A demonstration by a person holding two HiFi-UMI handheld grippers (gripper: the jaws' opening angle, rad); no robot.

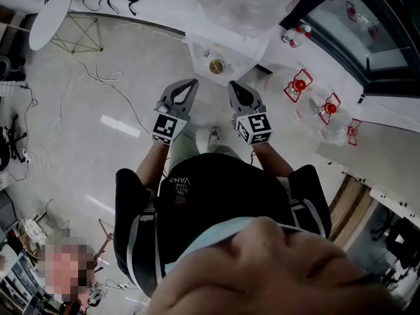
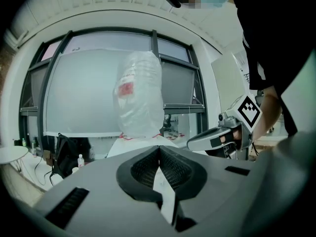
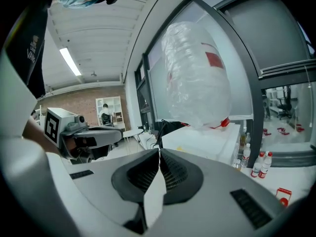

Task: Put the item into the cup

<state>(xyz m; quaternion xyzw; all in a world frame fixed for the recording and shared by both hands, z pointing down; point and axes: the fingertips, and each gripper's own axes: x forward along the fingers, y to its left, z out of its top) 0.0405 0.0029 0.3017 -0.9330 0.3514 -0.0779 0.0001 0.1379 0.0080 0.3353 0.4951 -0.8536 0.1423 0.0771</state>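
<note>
A small round gold item (image 1: 216, 65) lies on the white table (image 1: 230, 58) ahead of me. No cup can be told apart on it. Both grippers hang side by side in the air, short of the table's near edge and touching nothing. My left gripper (image 1: 184, 88) (image 2: 158, 147) is shut, its ribbed pads meeting at the tips with nothing between them. My right gripper (image 1: 235, 88) (image 3: 159, 151) is shut and empty too. Each shows in the other's view: the right gripper's body (image 2: 217, 137) and the left gripper's body (image 3: 89, 135).
A big clear plastic bag (image 1: 243, 5) (image 2: 140, 95) (image 3: 197, 83) stands on the table's far side. Red-capped bottles (image 1: 295, 35) (image 3: 260, 165) stand by the window at right. Red-and-clear objects (image 1: 298, 84) lie on the floor. A round white table (image 1: 49, 18) and cables (image 1: 92, 77) are at left.
</note>
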